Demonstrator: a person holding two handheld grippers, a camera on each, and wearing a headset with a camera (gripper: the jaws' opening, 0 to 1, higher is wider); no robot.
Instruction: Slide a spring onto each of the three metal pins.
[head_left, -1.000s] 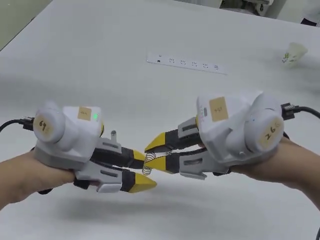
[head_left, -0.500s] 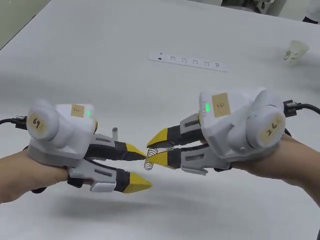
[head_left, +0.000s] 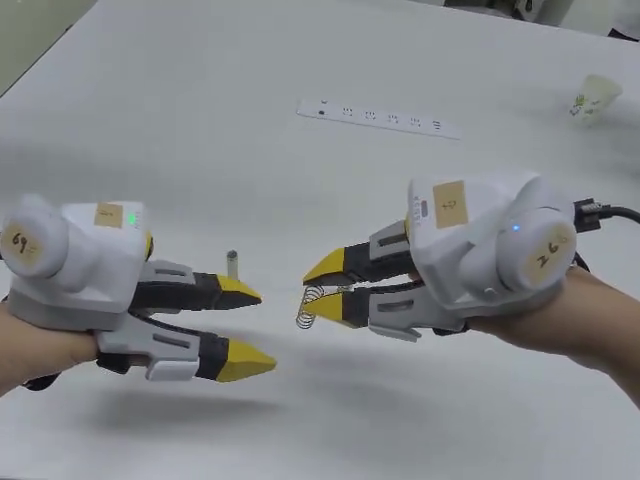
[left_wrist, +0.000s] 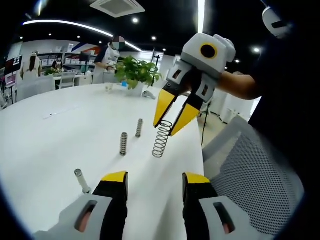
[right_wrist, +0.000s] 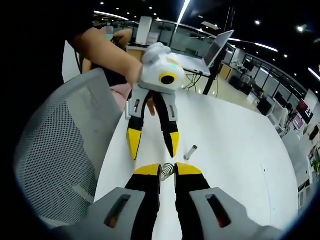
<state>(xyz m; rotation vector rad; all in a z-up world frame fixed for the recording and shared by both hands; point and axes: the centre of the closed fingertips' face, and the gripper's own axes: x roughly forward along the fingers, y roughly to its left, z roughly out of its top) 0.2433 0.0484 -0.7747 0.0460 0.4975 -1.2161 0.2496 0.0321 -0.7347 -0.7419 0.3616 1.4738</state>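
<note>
The bench (head_left: 200, 120) carries the work. The left gripper (head_left: 264, 330) has its fingers released, holding nothing. The right gripper (head_left: 315, 296) has its fingers clenched on a spring (left_wrist: 161, 139), which hangs ahead of the left fingers, apart from them. A bare pin (left_wrist: 80, 180) stands just beside the left fingers.

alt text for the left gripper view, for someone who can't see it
The right tool holds a spring by its upper end above a white table, facing the open left tool. On the table stand a nearer sprung pin and a farther sprung pin, and a bare pin stands close by the left tool.
</note>
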